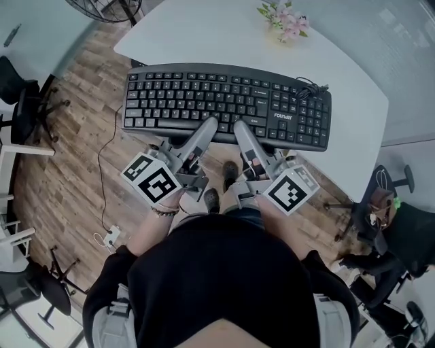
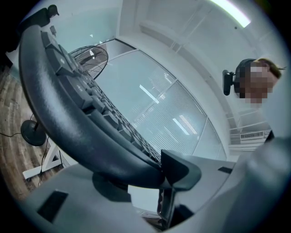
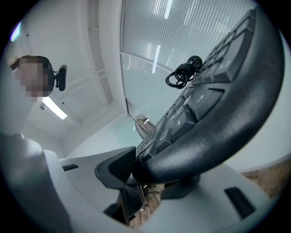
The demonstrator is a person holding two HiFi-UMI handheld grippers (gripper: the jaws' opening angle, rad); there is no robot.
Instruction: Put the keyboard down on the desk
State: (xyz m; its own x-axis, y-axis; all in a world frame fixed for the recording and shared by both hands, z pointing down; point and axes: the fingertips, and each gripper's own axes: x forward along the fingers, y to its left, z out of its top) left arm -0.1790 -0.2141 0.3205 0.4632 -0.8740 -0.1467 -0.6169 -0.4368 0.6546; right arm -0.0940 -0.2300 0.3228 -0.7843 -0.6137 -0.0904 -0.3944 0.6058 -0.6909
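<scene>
Table [image 1: 204, 34], white and rounded, fills the far half of the head view, and the black keyboard [image 1: 224, 102] lies across its near edge, far row over the top, near rim out over the wooden floor [image 1: 75, 129]; whether its underside touches the top I cannot tell. The left gripper [image 1: 207, 129] and right gripper [image 1: 243, 130] sit side by side at the middle of that near rim. In each gripper view the jaws are clamped on the rim, one dark pad on the key side and the grey jaw beneath, the keyboard [image 2: 68, 118] sweeping off to the left of the left gripper [image 2: 150, 182] and to the right [image 3: 218, 127] of the right gripper [image 3: 150, 179]. Setting it down well probably means carrying it further onto the table so that no part overhangs, lowering both ends evenly, and parting the jaws only once its weight rests there. The coiled cable [image 1: 309, 88] rides on its right end and could slide off. The flowers [image 1: 285, 20] stand well beyond.
</scene>
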